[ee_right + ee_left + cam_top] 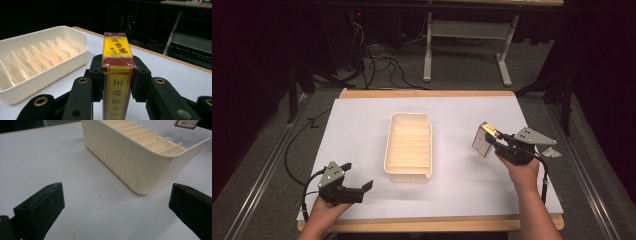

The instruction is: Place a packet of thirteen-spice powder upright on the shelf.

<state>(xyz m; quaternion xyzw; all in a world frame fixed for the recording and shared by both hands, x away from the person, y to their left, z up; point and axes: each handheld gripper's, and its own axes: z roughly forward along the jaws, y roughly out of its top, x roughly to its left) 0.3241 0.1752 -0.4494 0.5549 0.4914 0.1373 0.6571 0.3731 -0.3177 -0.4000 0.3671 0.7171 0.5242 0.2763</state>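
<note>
While the left gripper [357, 176] rested low at the near left corner of the worktop [362, 120], its jaws stood wide apart with nothing between them. From the left gripper view, the two black jaws framed bare white surface, and the near end of the cream tray [140, 165] sat just beyond them, not touched. A person's left hand [328, 209] held that gripper from the bottom edge of the high view, its cable trailing off the worktop's left side.

At the middle of the worktop lay the cream tray [408, 146], a long shallow bin with rounded corners, its length running away from the person. Thin upright dividers crossed it and split it into a row of narrow slots, all of which looked bare.

Further right, the right gripper [492, 142] was clamped on a small box [483, 140], lifted above the white surface and well apart from the tray. In the right gripper view the box [117, 75] stood upright between the jaws, pinched on its two broad sides, a red-and-yellow pack with printed characters on its top and narrow face. The person's right hand [522, 167] gripped the tool from below. Just beyond it, near the worktop's right edge, lay a small crumpled white scrap [551, 152].
</note>
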